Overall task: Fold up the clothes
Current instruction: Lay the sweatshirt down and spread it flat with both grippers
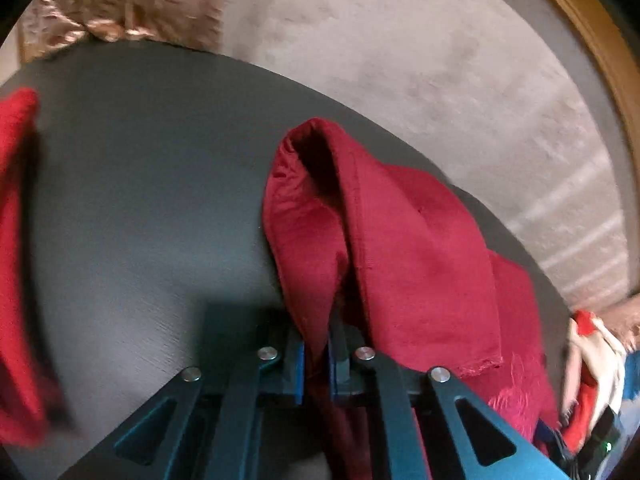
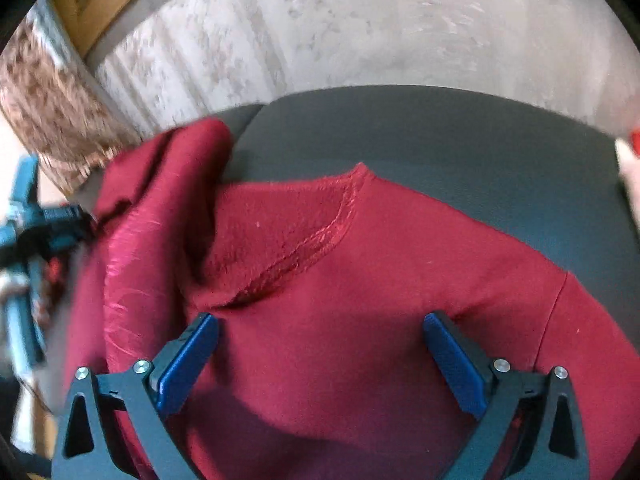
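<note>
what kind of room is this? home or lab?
Probably a home room: pale patterned carpet on the floor, a dark table with a red sweatshirt on it, and wooden furniture trim at the edge.

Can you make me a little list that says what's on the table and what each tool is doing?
garment: a red sweater, lying crumpled on the table
surface: a dark grey table
left tool: shut, pinching a fold of the sweater between its pads
right tool: wide open over the sweater's body, just below the neckline, gripping nothing
other cloth: another red piece at the left edge of the left view
folding: not yet done, sweater bunched up
</note>
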